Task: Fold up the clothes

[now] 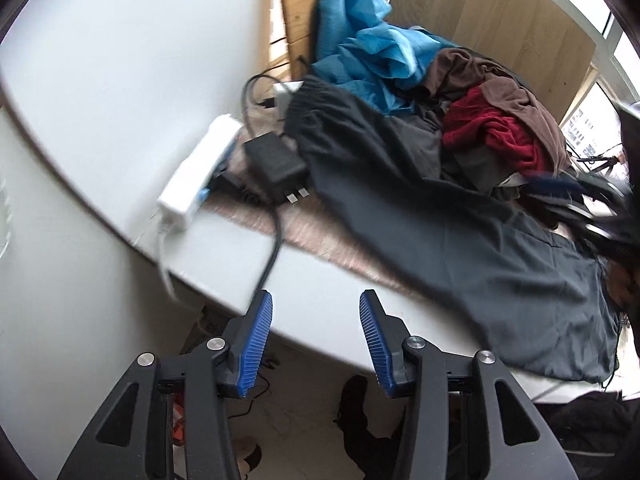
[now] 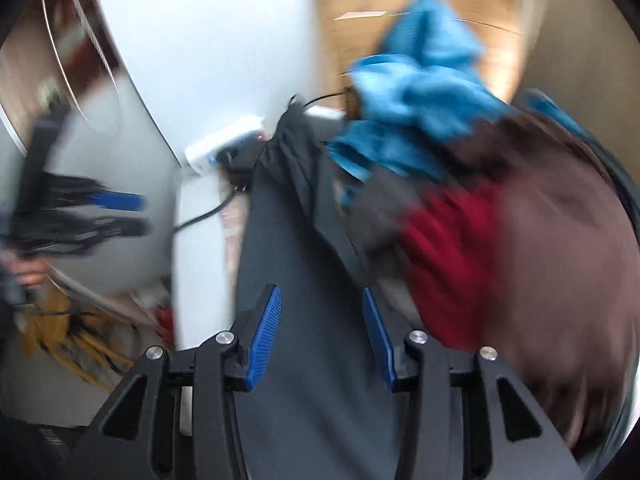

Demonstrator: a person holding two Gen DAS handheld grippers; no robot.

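A white table [image 1: 328,280] carries everything, its near edge curving below the left gripper. Across it lies the dark grey garment [image 1: 460,232], long and mostly flat, stretched from its gathered elastic waistband [image 1: 316,92] at the far end to a wider hem hanging at the table's near right edge; the cloth is smooth and matte with a few shallow folds, and it looks like a pair of trousers or shorts, though the cut is not clear. Behind it rises a heap of unfolded clothes: a crumpled bright blue piece [image 1: 368,48] at the back, a brown one [image 1: 516,96] draped over the right side, and a bunched red one [image 1: 496,136] tucked under the brown. Left of the waistband sit a white power strip [image 1: 196,176] and a black power adapter [image 1: 276,160] with its cable trailing off the edge. The left gripper [image 1: 316,344] hangs over the bare table edge with its blue pads apart and nothing between them. In the blurred right wrist view, the right gripper [image 2: 322,336] is above the grey garment, pads likewise apart, not pressing the cloth.
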